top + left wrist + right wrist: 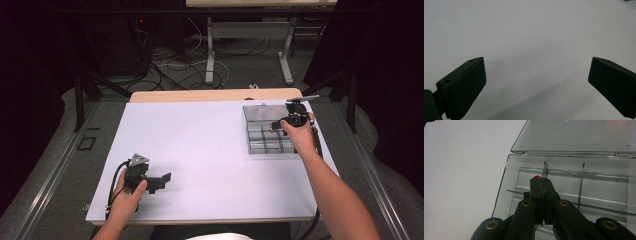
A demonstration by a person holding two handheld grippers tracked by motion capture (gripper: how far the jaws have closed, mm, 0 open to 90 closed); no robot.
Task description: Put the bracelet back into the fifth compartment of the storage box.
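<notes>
The right gripper (541,182) hangs over a clear box (511,177) that sits at the far right corner of the desk (200,150). Its jaws are pressed together on a small red piece (537,177), which peeks out at their tips. What the piece is cannot be told; only a rounded red top shows. In the right gripper view the tips are over a compartment at the box's left end, beside a thin divider (545,170) that stands upright just past them. A second dark divider (581,185) runs across the tray further right. Whether the piece touches the floor of the compartment cannot be told.

The box's lid (579,135) is open and lies flat beyond the tray, joined to it along the far edge. In the high view the box (260,140) shows as a grid of small compartments, with the right gripper (277,125) at its right side and the right hand (300,132) wrapped around the handle. A spot of red shows at the tips there too.

The left gripper (162,180) rests near the front left corner of the desk, well apart from the box, held in the left hand (127,197). Its jaws are spread wide and hold nothing; in the left gripper view bare white desk (536,50) lies between them.
</notes>
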